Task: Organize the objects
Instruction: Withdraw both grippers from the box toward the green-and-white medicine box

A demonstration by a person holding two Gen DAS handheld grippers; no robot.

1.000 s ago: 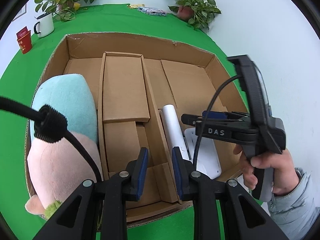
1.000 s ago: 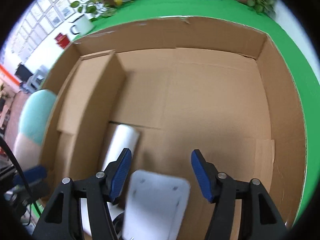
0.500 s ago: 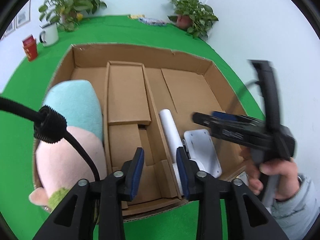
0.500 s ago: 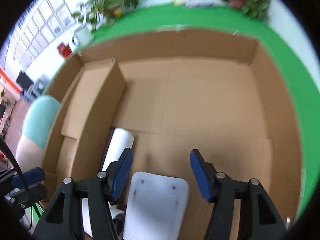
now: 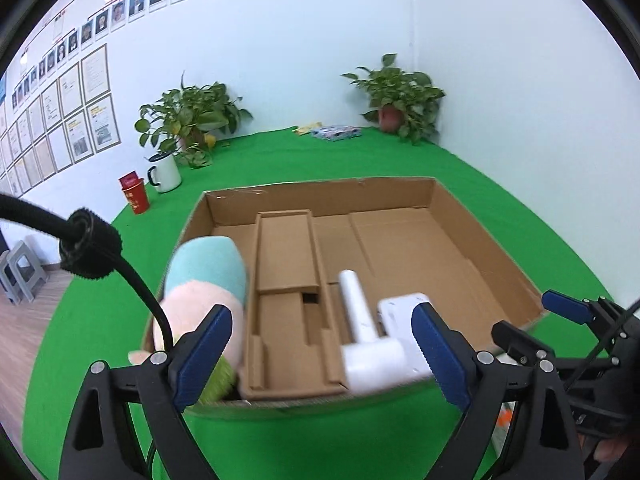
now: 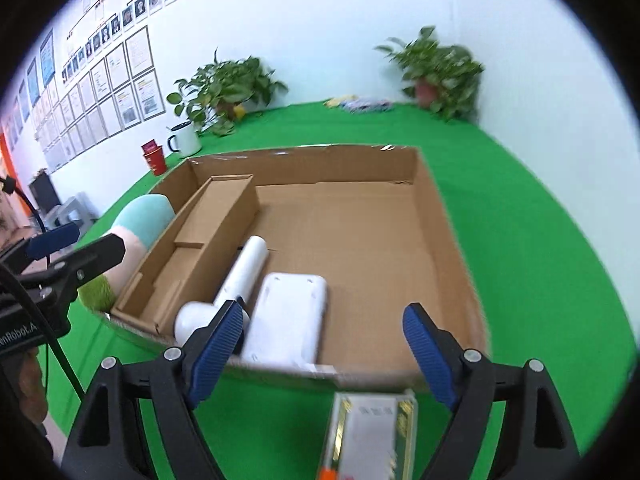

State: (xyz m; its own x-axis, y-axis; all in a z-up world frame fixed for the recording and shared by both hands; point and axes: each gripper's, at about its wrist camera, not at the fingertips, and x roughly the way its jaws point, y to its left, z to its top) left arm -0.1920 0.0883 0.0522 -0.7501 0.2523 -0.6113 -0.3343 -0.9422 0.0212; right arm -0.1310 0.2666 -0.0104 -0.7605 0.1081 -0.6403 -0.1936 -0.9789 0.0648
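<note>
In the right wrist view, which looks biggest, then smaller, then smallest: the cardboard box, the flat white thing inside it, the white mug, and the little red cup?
1. cardboard box
2. flat white device
3 and 4. white mug and red cup: they look about alike, so no ranking.

Both cups stand much farther from the camera, which shrinks them.

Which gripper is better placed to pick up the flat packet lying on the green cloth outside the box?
Right. The packet lies just below the open right gripper; the left gripper faces the cardboard box.
</note>
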